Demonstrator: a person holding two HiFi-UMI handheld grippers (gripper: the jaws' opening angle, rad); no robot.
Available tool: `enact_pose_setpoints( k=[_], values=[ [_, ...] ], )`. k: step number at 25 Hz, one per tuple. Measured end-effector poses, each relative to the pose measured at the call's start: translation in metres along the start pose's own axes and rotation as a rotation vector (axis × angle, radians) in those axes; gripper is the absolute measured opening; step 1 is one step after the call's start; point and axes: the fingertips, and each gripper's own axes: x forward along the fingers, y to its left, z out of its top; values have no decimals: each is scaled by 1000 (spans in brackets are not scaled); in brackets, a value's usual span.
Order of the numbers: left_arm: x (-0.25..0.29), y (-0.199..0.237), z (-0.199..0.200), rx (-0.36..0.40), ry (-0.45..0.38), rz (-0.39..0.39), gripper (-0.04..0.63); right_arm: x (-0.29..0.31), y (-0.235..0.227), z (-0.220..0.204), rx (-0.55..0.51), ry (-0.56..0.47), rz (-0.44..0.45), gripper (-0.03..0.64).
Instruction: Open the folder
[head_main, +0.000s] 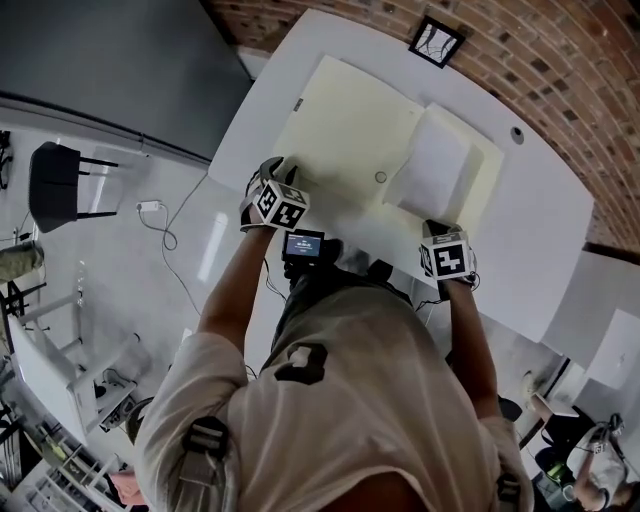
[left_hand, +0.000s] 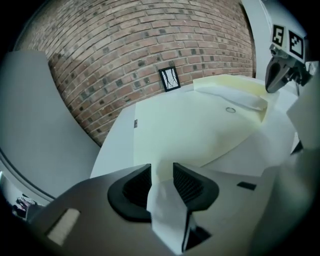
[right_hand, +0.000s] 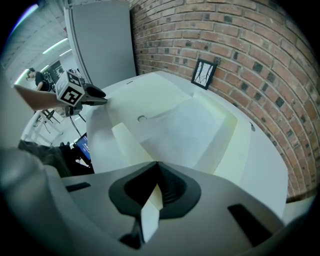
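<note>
On the desk (head_main: 545, 235), the cream folder (head_main: 350, 140) is clamped at its lower-frame edge by the right hand-held gripper (right_hand: 157, 167); its edge passes ungripped between the left hand-held gripper (left_hand: 161, 171)'s parted jaws.

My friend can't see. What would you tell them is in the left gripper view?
A pale paper flap of the folder stands between the parted black jaws of the left gripper. The cream folder lies on a white table before a brick wall; the right gripper is at the upper right.

White table (head_main: 560, 240), brick wall (head_main: 560, 60), small black-framed picture (head_main: 436, 41), black chair (head_main: 55, 185), white charger with cable on floor (head_main: 149, 207)
</note>
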Motion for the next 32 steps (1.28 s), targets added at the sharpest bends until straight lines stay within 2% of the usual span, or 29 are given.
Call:
enact_pose_setpoints(
  k=[5, 9, 16, 24, 32],
  values=[
    [3, -10, 4, 42, 1, -48, 62, 1, -2, 0, 21, -9, -12, 6],
    [5, -13, 4, 65, -8, -53, 24, 2, -1, 0, 22, -3, -26, 5],
    [9, -8, -1, 11, 24, -100, 9, 5, 7, 5, 43, -8, -58, 6],
    [10, -13, 4, 19, 21, -137, 5, 1, -4, 4, 102, -64, -146, 5],
    [8, -16, 1, 34, 24, -169, 5, -3, -4, 3, 153, -80, -196, 6]
  ],
)
